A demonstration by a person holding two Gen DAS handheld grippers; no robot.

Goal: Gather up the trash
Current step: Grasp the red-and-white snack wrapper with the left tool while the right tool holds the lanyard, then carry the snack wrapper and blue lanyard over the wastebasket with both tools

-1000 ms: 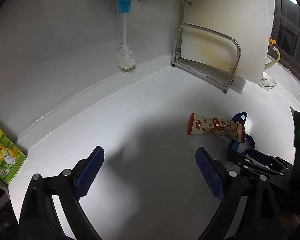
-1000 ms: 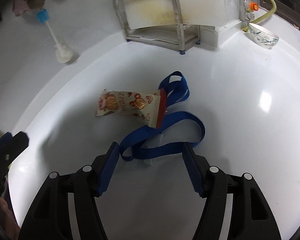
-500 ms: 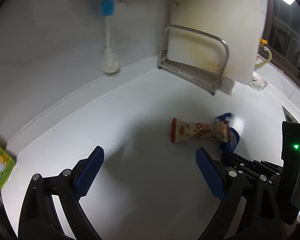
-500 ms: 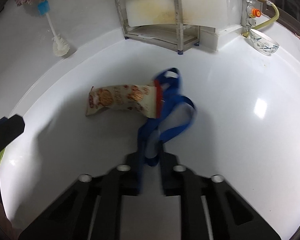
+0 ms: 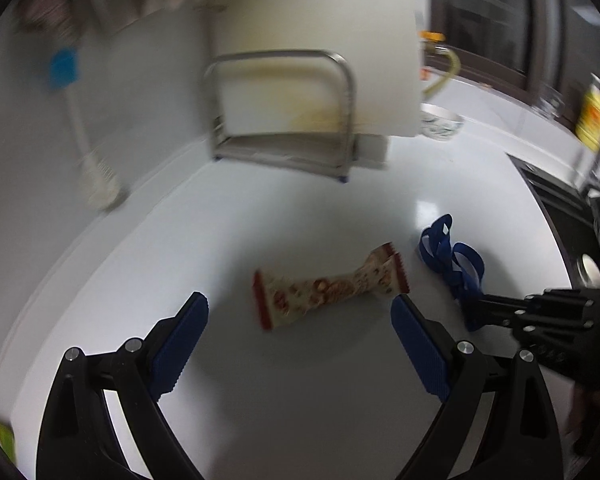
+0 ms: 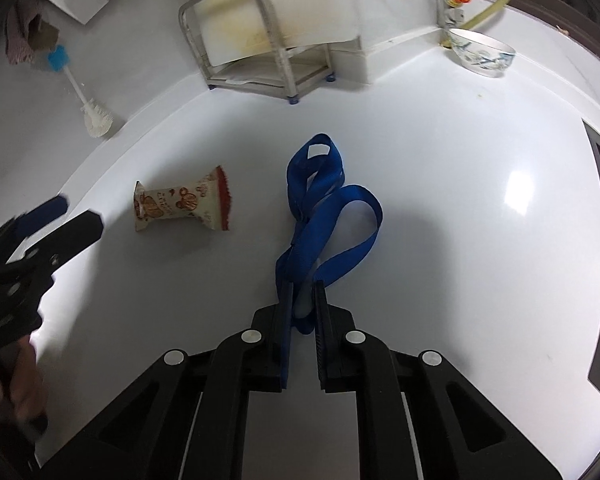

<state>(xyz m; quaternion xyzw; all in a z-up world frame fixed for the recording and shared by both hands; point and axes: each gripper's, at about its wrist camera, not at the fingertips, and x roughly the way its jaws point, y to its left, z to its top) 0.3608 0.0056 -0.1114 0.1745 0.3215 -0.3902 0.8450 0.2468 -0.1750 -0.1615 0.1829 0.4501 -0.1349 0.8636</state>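
My right tongs [image 6: 302,300] clamp the blue strap [image 6: 324,216]; left tongs [image 5: 300,344], apart, face the wrapper [image 5: 328,290]. The trailing loops could snag it.

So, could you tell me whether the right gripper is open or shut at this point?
Shut. The right gripper has its pads clamped on the blue strap, whose loops trail out ahead over the white counter.

The glossy white bench [image 6: 440,200] carries a snack wrapper [image 6: 180,204] left of centre, a blue strap [image 6: 324,208] mid-frame, a steel rack [image 6: 260,68] at top (a patterned bowl [image 6: 480,54] upper right), a brush [image 6: 96,120] upper left.
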